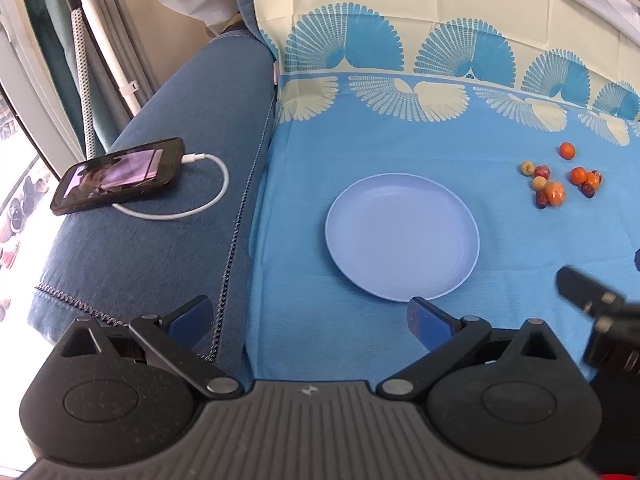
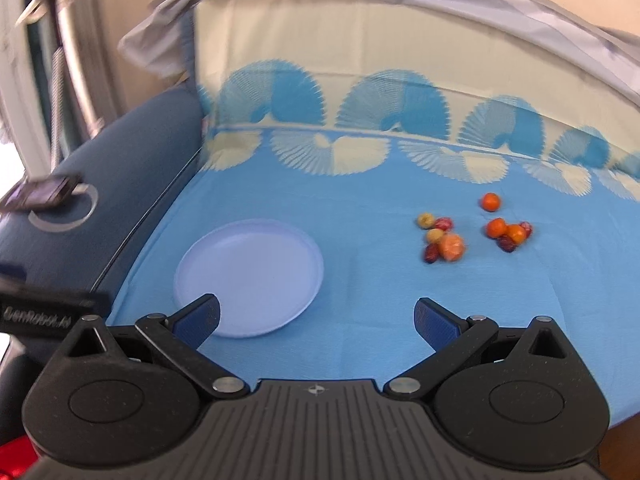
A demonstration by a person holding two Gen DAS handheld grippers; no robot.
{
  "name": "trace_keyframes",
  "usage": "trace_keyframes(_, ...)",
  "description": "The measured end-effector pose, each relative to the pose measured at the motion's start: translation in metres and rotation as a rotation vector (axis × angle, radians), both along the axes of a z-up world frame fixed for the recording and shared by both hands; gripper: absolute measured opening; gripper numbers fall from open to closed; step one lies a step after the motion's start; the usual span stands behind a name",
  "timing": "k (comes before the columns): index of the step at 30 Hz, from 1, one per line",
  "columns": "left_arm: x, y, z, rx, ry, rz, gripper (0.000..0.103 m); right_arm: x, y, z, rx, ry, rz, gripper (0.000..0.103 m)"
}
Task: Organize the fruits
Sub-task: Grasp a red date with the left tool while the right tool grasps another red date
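A pale blue plate (image 1: 402,236) (image 2: 248,276) lies bare on the blue cloth. To its right sits a loose cluster of small fruits (image 1: 560,178) (image 2: 472,232): orange ones, dark red ones and yellowish ones, with one orange fruit (image 1: 567,150) (image 2: 490,202) a little apart at the back. My left gripper (image 1: 310,322) hangs open just in front of the plate's near edge, holding nothing. My right gripper (image 2: 318,320) is open too, with its left finger over the plate's near rim. The fruits lie well ahead of it to the right.
A phone (image 1: 120,176) on a white charging cable (image 1: 200,196) rests on the dark blue sofa arm (image 1: 168,240) left of the cloth. The cream and blue patterned backrest (image 1: 400,40) rises behind. The other gripper's black body (image 1: 600,312) shows at the right edge.
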State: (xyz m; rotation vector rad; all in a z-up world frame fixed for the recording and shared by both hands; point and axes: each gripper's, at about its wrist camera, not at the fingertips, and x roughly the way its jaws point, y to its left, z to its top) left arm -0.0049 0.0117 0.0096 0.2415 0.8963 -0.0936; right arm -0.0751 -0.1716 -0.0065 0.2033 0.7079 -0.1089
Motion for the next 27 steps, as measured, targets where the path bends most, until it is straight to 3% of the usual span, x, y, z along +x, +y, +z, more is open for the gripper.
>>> trace_keyframes(8, 0.020, -0.041, -0.004, -0.023, 0.004, -0.097, 0.103, 0.001, -0.072, -0.015, 0.017, -0.046, -0.234, 0.102)
trace_keyframes(16, 0.052, -0.110, -0.020, -0.152, 0.082, -0.194, 0.103, 0.010, -0.148, -0.047, -0.018, -0.008, -0.420, 0.102)
trace_keyframes(22, 0.093, -0.181, -0.050, -0.110, 0.097, -0.253, 0.103, 0.034, -0.206, -0.085, -0.051, 0.040, -0.535, 0.102)
trace_keyframes(27, 0.128, -0.237, -0.084, -0.084, 0.127, -0.331, 0.103, 0.064, -0.246, -0.122, -0.046, 0.081, -0.538, 0.102)
